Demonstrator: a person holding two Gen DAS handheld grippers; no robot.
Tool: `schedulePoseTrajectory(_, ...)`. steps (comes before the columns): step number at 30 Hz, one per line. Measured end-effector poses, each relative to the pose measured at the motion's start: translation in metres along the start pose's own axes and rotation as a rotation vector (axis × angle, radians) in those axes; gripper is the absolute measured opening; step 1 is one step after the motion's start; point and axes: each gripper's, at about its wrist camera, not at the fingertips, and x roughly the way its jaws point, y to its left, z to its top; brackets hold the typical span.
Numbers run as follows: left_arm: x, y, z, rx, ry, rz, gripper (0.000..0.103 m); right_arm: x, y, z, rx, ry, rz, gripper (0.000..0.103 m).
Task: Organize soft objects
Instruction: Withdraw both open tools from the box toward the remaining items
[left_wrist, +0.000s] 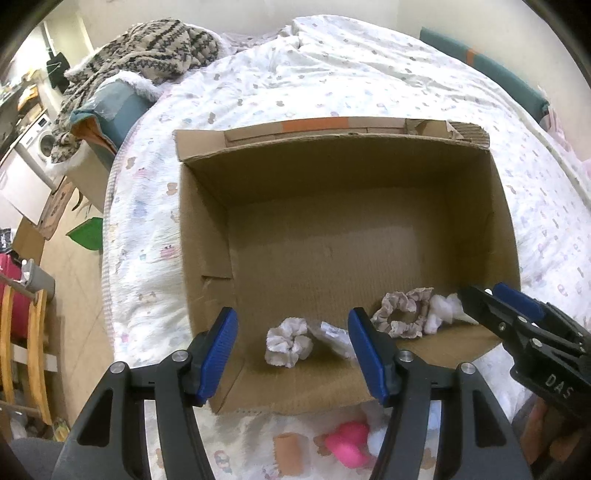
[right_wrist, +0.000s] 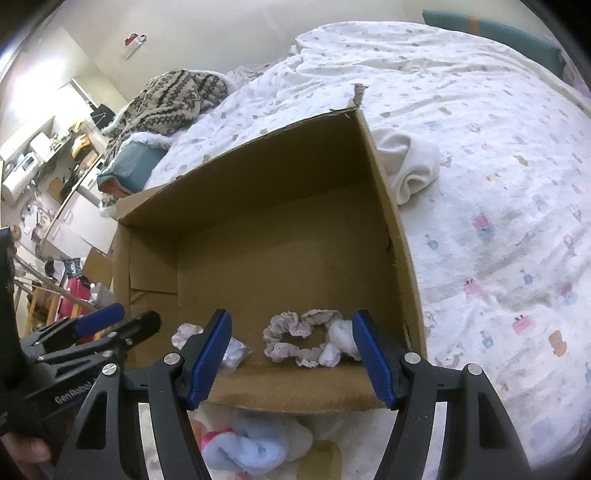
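An open cardboard box (left_wrist: 332, 229) (right_wrist: 258, 240) lies on the bed. In its near end lie a white scrunchie (left_wrist: 288, 341) (right_wrist: 184, 334), a small clear packet (left_wrist: 332, 334) (right_wrist: 234, 352), a beige scrunchie (left_wrist: 402, 314) (right_wrist: 299, 338) and a white fluffy piece (left_wrist: 441, 310) (right_wrist: 341, 341). My left gripper (left_wrist: 293, 356) is open and empty over the box's near edge. My right gripper (right_wrist: 291, 356) is open and empty above the beige scrunchie; it shows at the right of the left wrist view (left_wrist: 480, 299). In front of the box lie a pink item (left_wrist: 351, 443), an orange roll (left_wrist: 288, 452) and a light blue sock (right_wrist: 251, 446).
A white cloth (right_wrist: 410, 166) lies right of the box on the patterned duvet (left_wrist: 351, 66). A knitted blanket (left_wrist: 155, 48) is heaped at the far left. The bed's left edge drops to a floor with furniture and a washing machine (left_wrist: 40, 144).
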Motion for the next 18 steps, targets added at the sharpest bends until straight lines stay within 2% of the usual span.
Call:
schedulePoseTrajectory(15, -0.038, 0.030, -0.032, -0.057, -0.052, -0.038, 0.060, -0.033, 0.002, -0.024, 0.009, -0.025, -0.021, 0.071)
schedulePoseTrajectory(18, -0.045, 0.039, -0.040, -0.071, -0.056, -0.049, 0.062, -0.037, 0.003, -0.031, 0.013, -0.019, -0.025, 0.072)
